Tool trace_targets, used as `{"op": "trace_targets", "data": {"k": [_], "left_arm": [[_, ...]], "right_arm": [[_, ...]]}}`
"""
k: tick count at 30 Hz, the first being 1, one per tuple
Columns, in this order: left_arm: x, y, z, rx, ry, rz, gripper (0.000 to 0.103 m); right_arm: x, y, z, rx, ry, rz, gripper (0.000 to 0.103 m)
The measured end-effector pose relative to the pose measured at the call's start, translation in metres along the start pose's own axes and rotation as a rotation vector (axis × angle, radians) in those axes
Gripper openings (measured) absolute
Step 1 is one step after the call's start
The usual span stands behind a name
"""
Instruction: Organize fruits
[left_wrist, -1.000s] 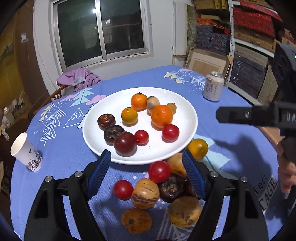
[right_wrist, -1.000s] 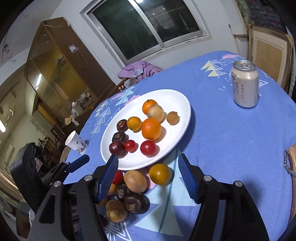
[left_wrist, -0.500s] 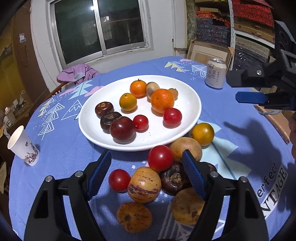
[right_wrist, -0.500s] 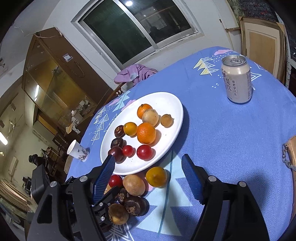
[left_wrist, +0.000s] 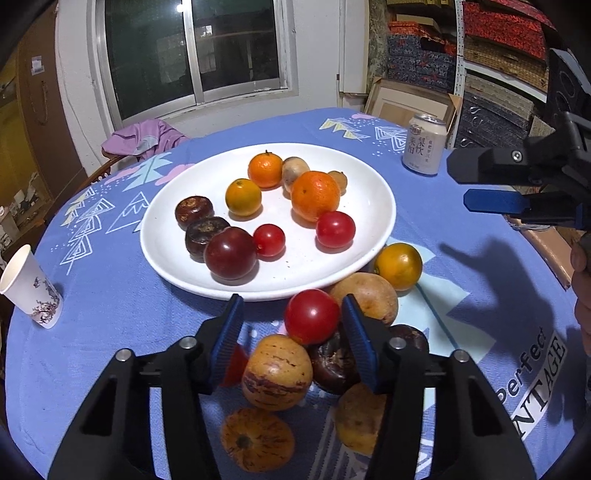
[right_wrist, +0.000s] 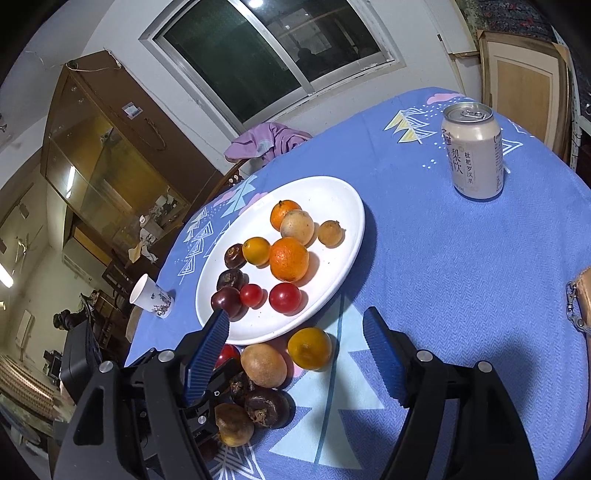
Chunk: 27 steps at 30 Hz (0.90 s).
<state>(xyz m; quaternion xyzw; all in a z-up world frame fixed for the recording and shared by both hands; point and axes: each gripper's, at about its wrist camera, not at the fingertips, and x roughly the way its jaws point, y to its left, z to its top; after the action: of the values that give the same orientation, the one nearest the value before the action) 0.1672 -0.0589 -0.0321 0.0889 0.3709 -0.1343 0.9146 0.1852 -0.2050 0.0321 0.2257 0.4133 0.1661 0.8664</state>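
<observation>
A white plate (left_wrist: 369, 192) holds oranges, red tomatoes and dark fruits. In front of it on the blue cloth lies a pile: a red tomato (left_wrist: 312, 315), a striped yellow fruit (left_wrist: 277, 373), a brown fruit (left_wrist: 365, 297), an orange citrus (left_wrist: 399, 266) and dark chestnut-like fruits (left_wrist: 330, 369). My left gripper (left_wrist: 291, 314) is closing with the red tomato between its jaws; the right pad is at the tomato, the left pad still stands apart. My right gripper (right_wrist: 295, 325) hangs open above the citrus (right_wrist: 310, 349) and the plate (right_wrist: 332, 206), holding nothing.
A drink can (left_wrist: 423, 144) stands at the far right of the table. A paper cup (left_wrist: 31, 291) sits near the left edge. A purple cloth (left_wrist: 144, 138) hangs on a chair behind. A tan bag (right_wrist: 580, 299) lies at the right edge.
The left jaws have narrowed around the red tomato on the pile. The right gripper's jaws opened slightly wider and it drew back a little from the pile.
</observation>
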Motion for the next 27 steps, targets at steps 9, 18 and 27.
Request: {"op": "trace_targets", "data": {"k": [9, 18, 27], "left_arm": [[0.002, 0.001, 0.001, -0.016, 0.015, -0.061, 0.041], [0.003, 0.0, 0.001, -0.016, 0.036, -0.08, 0.038], [0.002, 0.012, 0.003, -0.074, 0.036, -0.129, 0.03]], "right_arm": [[0.005, -0.003, -0.001, 0.009, 0.014, -0.007, 0.076], [0.006, -0.004, 0.0, 0.013, 0.018, -0.006, 0.076], [0.01, -0.002, -0.003, 0.0, 0.041, 0.011, 0.076]]}}
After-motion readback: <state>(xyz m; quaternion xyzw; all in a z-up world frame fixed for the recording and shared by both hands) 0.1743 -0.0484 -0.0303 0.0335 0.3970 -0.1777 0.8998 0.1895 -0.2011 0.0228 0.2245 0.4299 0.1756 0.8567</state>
